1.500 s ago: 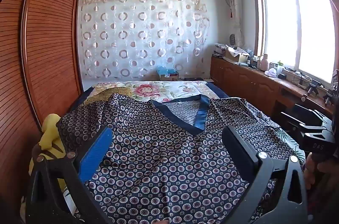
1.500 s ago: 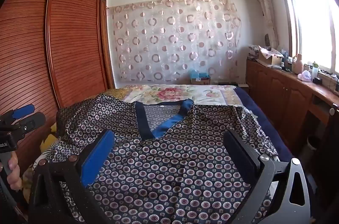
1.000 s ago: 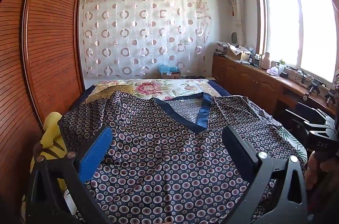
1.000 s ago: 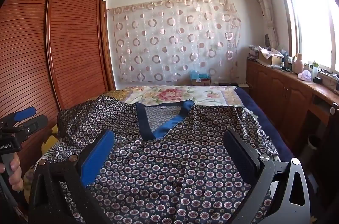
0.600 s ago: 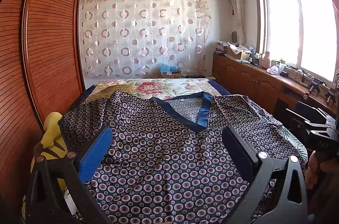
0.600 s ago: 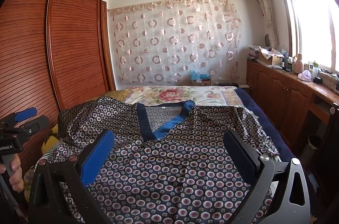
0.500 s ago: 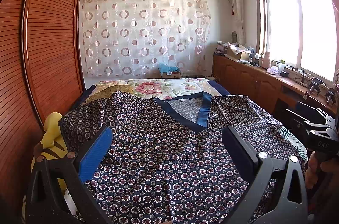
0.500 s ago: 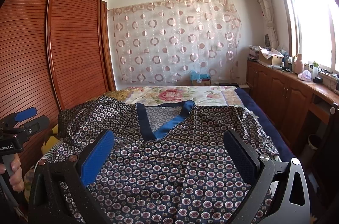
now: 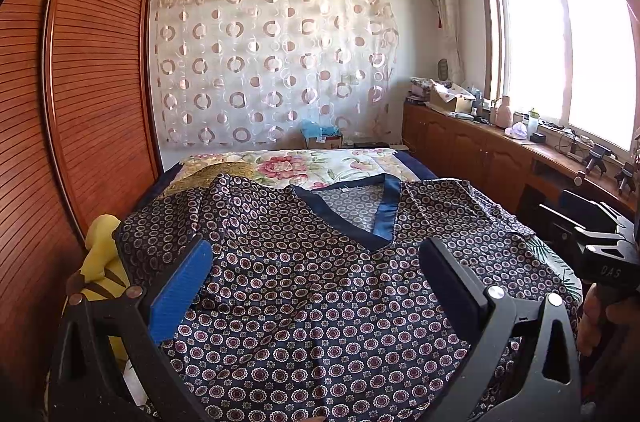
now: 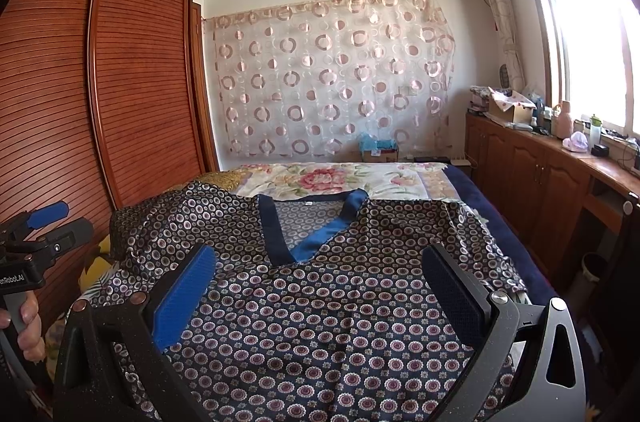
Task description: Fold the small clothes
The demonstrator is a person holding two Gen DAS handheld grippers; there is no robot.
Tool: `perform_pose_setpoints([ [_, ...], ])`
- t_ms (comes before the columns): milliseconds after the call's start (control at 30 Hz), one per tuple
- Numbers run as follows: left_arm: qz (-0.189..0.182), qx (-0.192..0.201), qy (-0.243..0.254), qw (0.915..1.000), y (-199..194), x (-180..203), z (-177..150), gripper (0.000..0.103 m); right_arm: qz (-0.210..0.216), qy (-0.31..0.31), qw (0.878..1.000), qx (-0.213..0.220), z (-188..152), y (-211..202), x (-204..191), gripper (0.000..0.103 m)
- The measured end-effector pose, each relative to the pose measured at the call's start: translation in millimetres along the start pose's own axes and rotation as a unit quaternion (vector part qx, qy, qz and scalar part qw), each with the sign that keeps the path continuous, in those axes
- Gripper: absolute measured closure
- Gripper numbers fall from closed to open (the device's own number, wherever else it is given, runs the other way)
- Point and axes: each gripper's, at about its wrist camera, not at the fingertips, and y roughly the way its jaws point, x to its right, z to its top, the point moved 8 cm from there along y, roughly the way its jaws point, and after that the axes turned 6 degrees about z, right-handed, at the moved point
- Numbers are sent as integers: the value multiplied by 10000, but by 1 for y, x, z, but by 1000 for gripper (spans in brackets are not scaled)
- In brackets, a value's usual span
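Left wrist view shows the patterned top (image 9: 304, 286) spread face-up across the near end of the bed (image 9: 412, 171), its blue V-neck collar (image 9: 384, 210) pointing away from the camera and both sleeves lying out to the sides, the left one rumpled beside a yellow plush toy (image 9: 100, 262). No fold looks made yet, so the step in hand reads as lining up for the first one. The left gripper (image 9: 316, 286) hovers over the garment's lower body with its jaws wide apart, holding nothing; the right gripper (image 10: 320, 290) does the same, also spread and empty. Next, each should probably drop to a sleeve or side hem, pinch a single layer of the slippery-looking cloth, and carry it inward toward the centre line. A floral bedspread (image 10: 332, 182) lies beyond the collar.
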Motion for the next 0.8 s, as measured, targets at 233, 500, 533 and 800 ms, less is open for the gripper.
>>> perform_pose_setpoints([
  [233,34,6,7,10000,-2,0,2,0,-1,-2,10000,0,0,0,0,0],
  [500,44,-2,13,10000,-2,-1,3,0,3,1,10000,2,0,0,0,0],
  [533,42,-3,15,10000,-2,-1,3,0,2,2,10000,1,0,0,0,0],
  [800,56,-6,18,10000,-3,-4,3,0,5,-7,10000,-1,-1,0,-1,0],
])
